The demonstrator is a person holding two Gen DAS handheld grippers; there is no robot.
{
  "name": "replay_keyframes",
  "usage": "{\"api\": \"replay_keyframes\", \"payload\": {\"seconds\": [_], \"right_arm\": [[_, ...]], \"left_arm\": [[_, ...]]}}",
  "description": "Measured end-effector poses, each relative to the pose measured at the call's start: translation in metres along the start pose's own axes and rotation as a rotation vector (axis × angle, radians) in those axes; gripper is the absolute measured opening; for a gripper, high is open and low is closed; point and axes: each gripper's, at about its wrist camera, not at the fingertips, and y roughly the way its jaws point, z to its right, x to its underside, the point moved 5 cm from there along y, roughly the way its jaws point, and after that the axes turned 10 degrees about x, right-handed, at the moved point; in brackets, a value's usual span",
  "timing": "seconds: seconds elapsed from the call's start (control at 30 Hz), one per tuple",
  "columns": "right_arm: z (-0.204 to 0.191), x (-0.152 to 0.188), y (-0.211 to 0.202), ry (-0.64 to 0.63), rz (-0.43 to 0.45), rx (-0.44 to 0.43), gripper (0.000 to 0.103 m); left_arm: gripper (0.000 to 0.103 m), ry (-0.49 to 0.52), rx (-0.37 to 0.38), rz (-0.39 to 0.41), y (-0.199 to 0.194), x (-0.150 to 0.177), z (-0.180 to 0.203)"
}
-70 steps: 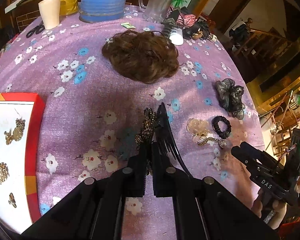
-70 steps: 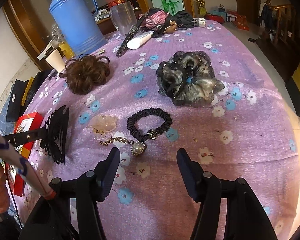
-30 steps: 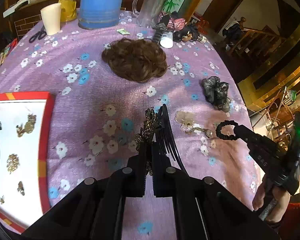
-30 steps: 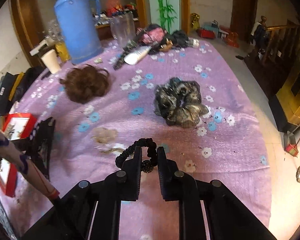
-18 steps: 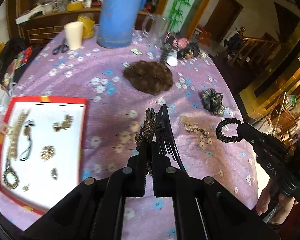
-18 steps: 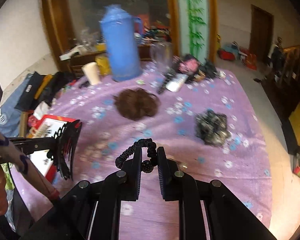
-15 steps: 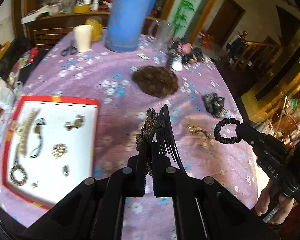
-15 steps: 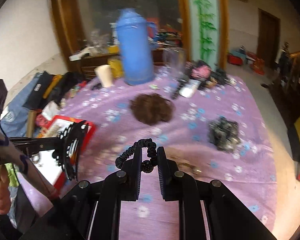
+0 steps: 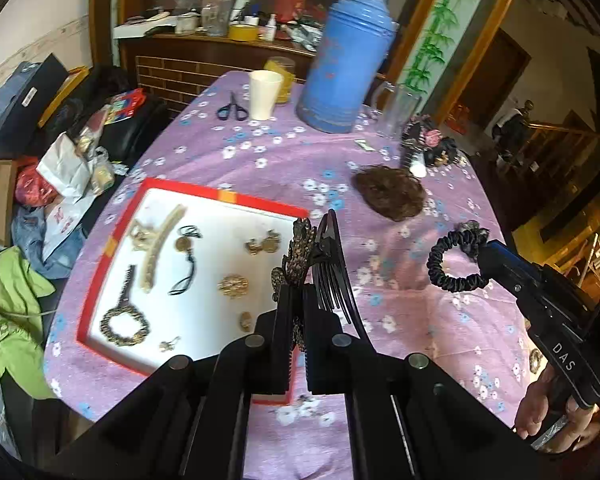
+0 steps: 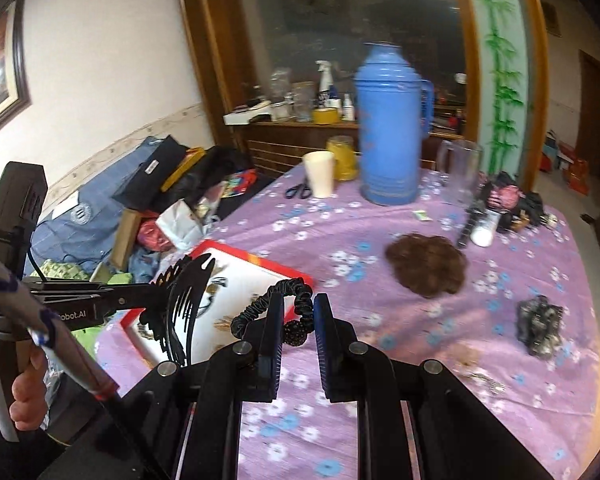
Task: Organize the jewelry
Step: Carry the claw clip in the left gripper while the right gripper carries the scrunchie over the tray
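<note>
Purple floral tabletop (image 9: 260,152), red-rimmed tray (image 9: 236,199) at left. Your left tongs (image 9: 296,280) pinch the black hair comb (image 9: 332,264); right tongs (image 10: 296,320) pinch the black scrunchie (image 10: 276,304). Lower each over bare white tray, clear of the brooches (image 9: 233,286), then release.

A black plastic hair comb with a bronze filigree ornament (image 9: 324,256) is clamped upright in the left gripper (image 9: 296,300), above the red-rimmed white jewelry tray (image 9: 236,200), at its 3 o'clock edge. A black ruched elastic hair tie with a beaded ball, possibly black (image 10: 288,312), hangs pinched in the right gripper (image 10: 296,320).
</note>
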Motion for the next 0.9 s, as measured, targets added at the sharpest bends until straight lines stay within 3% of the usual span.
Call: {"api": "replay_keyframes", "payload": {"seconds": [0.37, 0.9], "right_arm": [[-0.049, 0.012, 0.053, -0.034, -0.062, -0.074, 0.016], [-0.07, 0.041, 0.147, -0.049, -0.205, -0.094, 0.016]], "left_arm": [[0.004, -0.042, -0.07, -0.036, 0.007, 0.004, -0.058], [0.004, -0.082, -0.116, -0.18, 0.062, 0.036, -0.119]]}}
